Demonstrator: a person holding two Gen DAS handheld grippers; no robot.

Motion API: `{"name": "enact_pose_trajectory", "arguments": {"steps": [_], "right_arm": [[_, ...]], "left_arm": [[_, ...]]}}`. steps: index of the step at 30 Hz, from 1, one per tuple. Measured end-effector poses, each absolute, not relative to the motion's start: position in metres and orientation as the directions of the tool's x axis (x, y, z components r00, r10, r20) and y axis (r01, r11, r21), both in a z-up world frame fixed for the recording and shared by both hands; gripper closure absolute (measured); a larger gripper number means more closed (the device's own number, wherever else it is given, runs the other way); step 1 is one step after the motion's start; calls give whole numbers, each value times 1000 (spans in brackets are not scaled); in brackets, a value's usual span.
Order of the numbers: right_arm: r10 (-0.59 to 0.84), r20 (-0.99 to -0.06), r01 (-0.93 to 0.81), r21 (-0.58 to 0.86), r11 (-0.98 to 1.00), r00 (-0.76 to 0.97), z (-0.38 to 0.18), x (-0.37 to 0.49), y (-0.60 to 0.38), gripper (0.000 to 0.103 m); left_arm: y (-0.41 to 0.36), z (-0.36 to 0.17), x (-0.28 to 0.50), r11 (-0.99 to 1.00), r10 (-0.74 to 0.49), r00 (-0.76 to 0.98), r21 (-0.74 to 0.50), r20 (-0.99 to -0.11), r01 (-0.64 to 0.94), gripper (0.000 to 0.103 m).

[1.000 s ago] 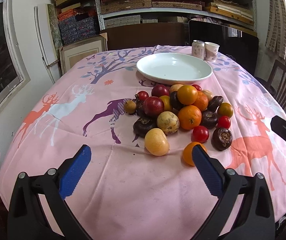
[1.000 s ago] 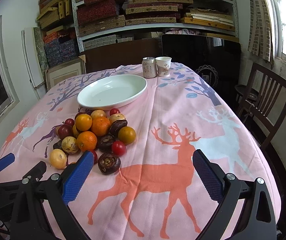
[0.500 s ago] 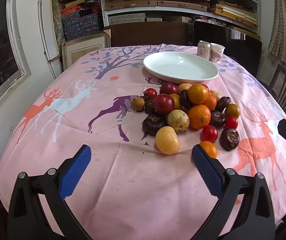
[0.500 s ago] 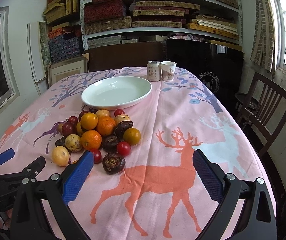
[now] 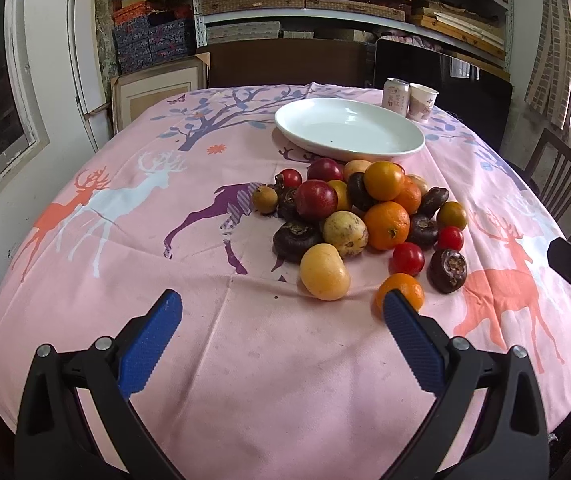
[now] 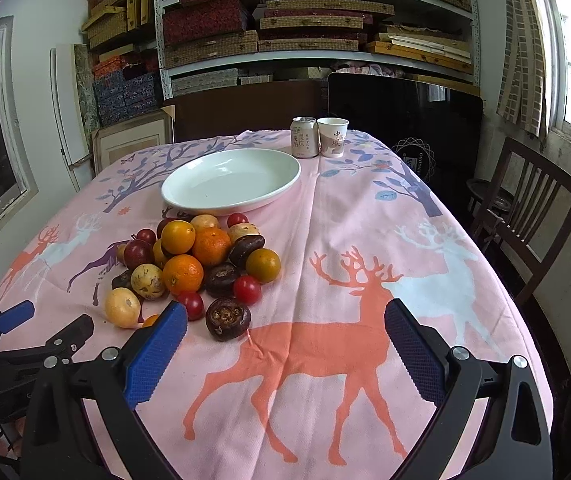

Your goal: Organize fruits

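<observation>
A pile of fruit (image 5: 359, 216) lies mid-table: oranges, red tomatoes, dark brown fruits, yellow ones. It also shows in the right wrist view (image 6: 197, 264). An empty white plate (image 5: 349, 130) (image 6: 231, 182) sits just behind the pile. My left gripper (image 5: 281, 320) is open and empty, above the cloth in front of the pile; a small orange (image 5: 401, 292) lies by its right finger. My right gripper (image 6: 285, 332) is open and empty, to the right of the pile, its left finger near a dark brown fruit (image 6: 227, 318).
A drink can (image 6: 304, 137) and a paper cup (image 6: 333, 137) stand behind the plate. The table has a pink deer-print cloth (image 6: 365, 280). A wooden chair (image 6: 525, 216) stands at the right. Shelves of boxes (image 6: 305, 32) fill the back wall.
Both grippers have moved forward and a little higher, so the fruit pile and plate have shifted in both views. Both stay open. No fruit has moved.
</observation>
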State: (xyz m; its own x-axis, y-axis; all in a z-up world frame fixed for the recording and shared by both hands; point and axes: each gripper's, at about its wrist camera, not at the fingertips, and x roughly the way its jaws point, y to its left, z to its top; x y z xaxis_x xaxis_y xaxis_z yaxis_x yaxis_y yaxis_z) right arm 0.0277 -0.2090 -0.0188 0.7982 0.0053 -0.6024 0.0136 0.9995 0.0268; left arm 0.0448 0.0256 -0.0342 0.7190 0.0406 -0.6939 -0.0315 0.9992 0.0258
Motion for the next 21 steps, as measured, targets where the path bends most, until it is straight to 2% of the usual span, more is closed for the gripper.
{"name": "enact_pose_trajectory", "arguments": {"steps": [12, 18, 21], "right_arm": [[25, -609, -20, 15, 1000, 792, -24, 32, -211, 4], [26, -690, -111, -80, 991, 724, -41, 52, -216, 4], [49, -724, -157, -83, 984, 688, -51, 63, -209, 4]], "left_arm": [[35, -37, 48, 999, 37, 710, 18, -703, -35, 4], [35, -47, 59, 977, 63, 670, 182, -739, 109, 4], [34, -52, 65, 950, 85, 658, 259, -748, 172, 4]]}}
